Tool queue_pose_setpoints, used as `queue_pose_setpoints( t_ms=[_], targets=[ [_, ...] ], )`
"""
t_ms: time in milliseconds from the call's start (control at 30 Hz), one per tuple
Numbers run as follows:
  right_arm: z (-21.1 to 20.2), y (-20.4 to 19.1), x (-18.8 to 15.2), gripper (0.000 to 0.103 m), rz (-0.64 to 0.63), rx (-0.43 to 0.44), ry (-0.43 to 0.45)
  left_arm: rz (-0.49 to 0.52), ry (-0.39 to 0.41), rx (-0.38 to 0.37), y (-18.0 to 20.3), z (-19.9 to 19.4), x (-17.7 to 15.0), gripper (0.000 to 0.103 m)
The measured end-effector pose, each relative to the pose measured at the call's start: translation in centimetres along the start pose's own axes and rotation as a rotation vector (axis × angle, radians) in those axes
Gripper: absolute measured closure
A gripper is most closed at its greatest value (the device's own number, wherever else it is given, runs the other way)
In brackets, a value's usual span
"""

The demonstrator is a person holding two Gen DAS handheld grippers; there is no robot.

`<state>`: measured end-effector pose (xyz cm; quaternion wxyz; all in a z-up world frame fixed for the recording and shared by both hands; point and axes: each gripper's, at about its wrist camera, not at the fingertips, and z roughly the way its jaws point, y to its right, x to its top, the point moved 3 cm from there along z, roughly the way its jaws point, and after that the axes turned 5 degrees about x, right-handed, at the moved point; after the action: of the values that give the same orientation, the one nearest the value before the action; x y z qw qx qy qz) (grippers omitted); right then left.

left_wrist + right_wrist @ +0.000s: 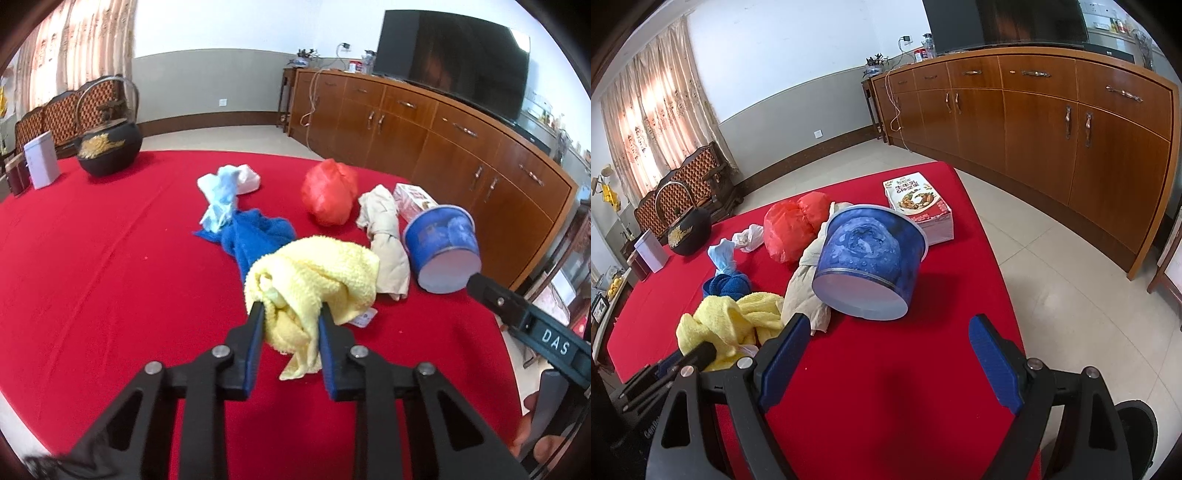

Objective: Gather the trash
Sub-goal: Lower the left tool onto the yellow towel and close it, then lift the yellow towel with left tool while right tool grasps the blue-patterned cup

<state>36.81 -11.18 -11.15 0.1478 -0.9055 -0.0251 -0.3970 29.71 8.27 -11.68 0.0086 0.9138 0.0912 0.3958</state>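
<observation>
While your left gripper is clamped on the yellow cloth, the left wrist view shows only a bunched fold pinched between the blue pads, with a loose tail hanging below onto the red tablecloth; if you lift fast, that fold could slide out, or the tail could drag the small paper scrap lying just under the cloth's edge. The blue cloth touches the yellow one from behind, so it may catch and come along, and the beige rag lies just beside it. Seen from the right wrist, your right gripper stands wide open and empty above the bare tablecloth, aimed at the blue paper tub that lies tipped on its side, base toward you. Its round wall could roll away if only one pad touches first, and it sits near the table's right edge with the carton behind it, so a nudge might push it off onto the floor.
</observation>
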Motion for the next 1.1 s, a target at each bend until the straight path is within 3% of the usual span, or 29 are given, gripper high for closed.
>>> queue_pose_setpoints(
  t_ms=[133,200,267,333,400,433,467,633,1100],
  targets=[
    [0.2,-0.1,-0.1,0.014,-0.002,0.000,-0.002,0.019,-0.020,-0.003,0.4,0.3,-0.4,0.071],
    [0.3,-0.2,-0.1,0.014,0.001,0.003,-0.004,0.029,-0.035,-0.014,0.7,0.5,-0.6,0.064],
    [0.3,-0.4,-0.1,0.014,-0.005,0.003,-0.005,0.034,-0.037,-0.022,1.0,0.4,-0.8,0.051],
    [0.3,-0.5,-0.2,0.014,-0.013,0.000,-0.004,0.041,-0.039,-0.039,1.4,0.5,-0.8,0.050],
    [0.3,-0.6,-0.2,0.014,-0.016,0.000,-0.005,0.048,-0.036,-0.051,1.7,0.3,-0.9,0.058],
    [0.3,-0.6,-0.2,0.014,-0.016,0.000,-0.006,0.049,-0.033,-0.055,1.8,0.2,-0.9,0.071],
    [0.3,-0.5,-0.3,0.014,-0.014,0.001,-0.006,0.050,-0.034,-0.064,1.9,0.1,-0.9,0.075],
    [0.0,-0.4,-0.2,0.014,-0.013,0.005,0.000,0.033,-0.025,-0.082,1.7,-0.5,-0.9,0.085],
    [0.1,-0.4,0.3,0.014,-0.004,0.013,0.012,-0.065,0.125,-0.108,0.8,-2.9,2.0,0.089]
  ],
)
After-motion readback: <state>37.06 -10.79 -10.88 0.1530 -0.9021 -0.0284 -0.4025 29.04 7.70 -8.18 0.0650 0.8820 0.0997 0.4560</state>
